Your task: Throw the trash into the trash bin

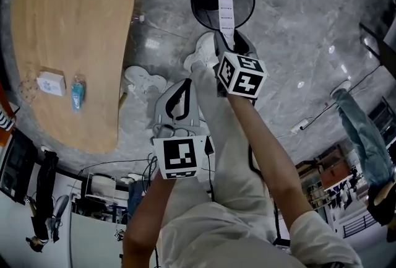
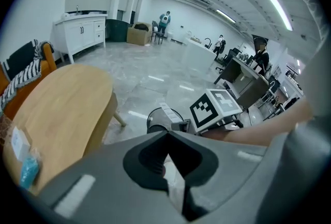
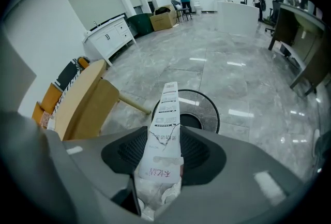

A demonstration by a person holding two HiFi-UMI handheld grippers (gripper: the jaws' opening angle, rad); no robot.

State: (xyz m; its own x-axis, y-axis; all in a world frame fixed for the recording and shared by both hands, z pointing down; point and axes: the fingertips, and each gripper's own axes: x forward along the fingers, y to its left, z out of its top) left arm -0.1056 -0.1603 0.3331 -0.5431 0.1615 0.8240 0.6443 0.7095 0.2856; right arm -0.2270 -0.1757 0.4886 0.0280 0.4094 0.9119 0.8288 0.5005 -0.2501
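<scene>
A round black trash bin (image 1: 242, 5) stands on the grey floor ahead of the person's feet. My right gripper (image 1: 227, 39) is shut on a long white printed paper wrapper (image 1: 225, 4), whose free end reaches out over the bin's opening. In the right gripper view the wrapper (image 3: 165, 130) sticks up between the jaws of that gripper (image 3: 164, 151), with the bin (image 3: 207, 109) just beyond. My left gripper (image 1: 184, 86) hangs lower and to the left, above the floor, jaws shut with nothing seen between them (image 2: 166, 137).
A light wooden table (image 1: 68, 31) fills the left, with a white packet (image 1: 51, 82) and a blue packet (image 1: 77, 95) near its edge. A pair of white shoes (image 1: 145, 82) lies by the table leg. Cables and gear sit behind the person.
</scene>
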